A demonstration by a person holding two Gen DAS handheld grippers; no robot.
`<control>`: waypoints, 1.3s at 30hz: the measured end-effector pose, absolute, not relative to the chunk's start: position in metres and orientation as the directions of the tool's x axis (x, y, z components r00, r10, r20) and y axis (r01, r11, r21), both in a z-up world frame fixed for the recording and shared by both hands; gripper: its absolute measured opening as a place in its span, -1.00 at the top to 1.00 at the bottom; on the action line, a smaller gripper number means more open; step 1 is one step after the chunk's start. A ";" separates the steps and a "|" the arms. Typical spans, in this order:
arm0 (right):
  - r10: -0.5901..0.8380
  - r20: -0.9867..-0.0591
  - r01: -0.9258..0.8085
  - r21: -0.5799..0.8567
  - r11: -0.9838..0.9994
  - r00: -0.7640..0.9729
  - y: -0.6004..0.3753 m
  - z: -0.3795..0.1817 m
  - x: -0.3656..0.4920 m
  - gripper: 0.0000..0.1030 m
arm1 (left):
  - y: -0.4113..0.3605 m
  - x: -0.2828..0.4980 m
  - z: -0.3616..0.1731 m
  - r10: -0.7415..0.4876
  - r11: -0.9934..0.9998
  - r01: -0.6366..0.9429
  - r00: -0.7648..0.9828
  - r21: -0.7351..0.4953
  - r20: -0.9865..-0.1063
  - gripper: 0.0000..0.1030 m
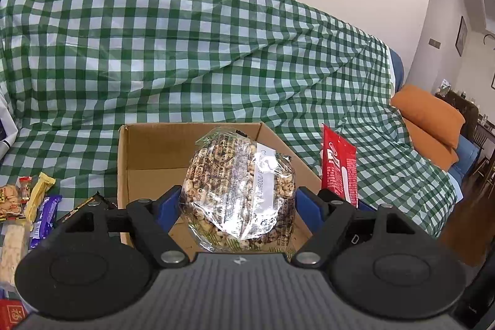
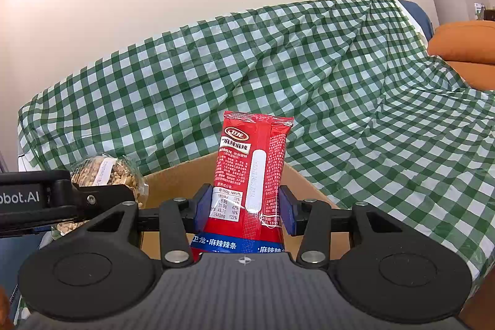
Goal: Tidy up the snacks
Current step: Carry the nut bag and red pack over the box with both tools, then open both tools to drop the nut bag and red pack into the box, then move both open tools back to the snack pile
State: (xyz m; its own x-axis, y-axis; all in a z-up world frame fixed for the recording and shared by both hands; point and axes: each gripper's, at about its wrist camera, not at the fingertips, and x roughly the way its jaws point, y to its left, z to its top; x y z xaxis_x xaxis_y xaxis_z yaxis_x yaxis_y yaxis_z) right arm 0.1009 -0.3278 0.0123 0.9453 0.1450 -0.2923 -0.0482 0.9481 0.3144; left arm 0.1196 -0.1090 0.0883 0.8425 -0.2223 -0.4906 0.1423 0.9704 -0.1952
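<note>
My left gripper (image 1: 237,206) is shut on a clear bag of puffed cereal snacks (image 1: 238,190), held above the open cardboard box (image 1: 145,144). The same snack bag (image 2: 105,175) shows at the left of the right wrist view, in the left gripper's fingers (image 2: 102,197). My right gripper (image 2: 244,206) is shut on a red spicy-strip packet (image 2: 250,163), held upright over the box's right wall (image 2: 306,184). That red packet (image 1: 338,166) also stands just right of the box in the left wrist view.
Several small wrapped snacks (image 1: 27,206) lie left of the box on the green checked cloth (image 1: 185,51) that covers the sofa. An orange cushion (image 1: 430,116) lies at the right, with a room and chairs beyond it.
</note>
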 end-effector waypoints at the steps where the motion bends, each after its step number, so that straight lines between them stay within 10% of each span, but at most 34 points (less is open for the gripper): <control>1: 0.144 -0.293 -0.047 0.315 0.948 0.945 -0.327 0.012 0.100 0.08 | -0.109 0.119 0.089 -0.222 0.970 0.142 0.843 -0.195 -0.490 -0.60; 22: 0.137 -0.287 -0.044 0.309 0.950 0.948 -0.324 0.015 0.100 0.06 | -0.112 0.118 0.101 -0.228 0.969 0.155 0.858 -0.190 -0.460 -0.63; 32: 0.143 -0.303 -0.064 0.255 0.965 0.942 -0.313 0.019 0.106 -0.35 | -0.110 0.111 0.106 -0.215 0.973 0.152 0.875 -0.176 -0.433 -0.79; 39: 0.155 -0.309 -0.087 0.223 0.971 0.938 -0.308 0.015 0.101 -0.35 | -0.091 0.097 0.099 -0.252 0.963 0.180 0.867 -0.200 -0.429 -0.02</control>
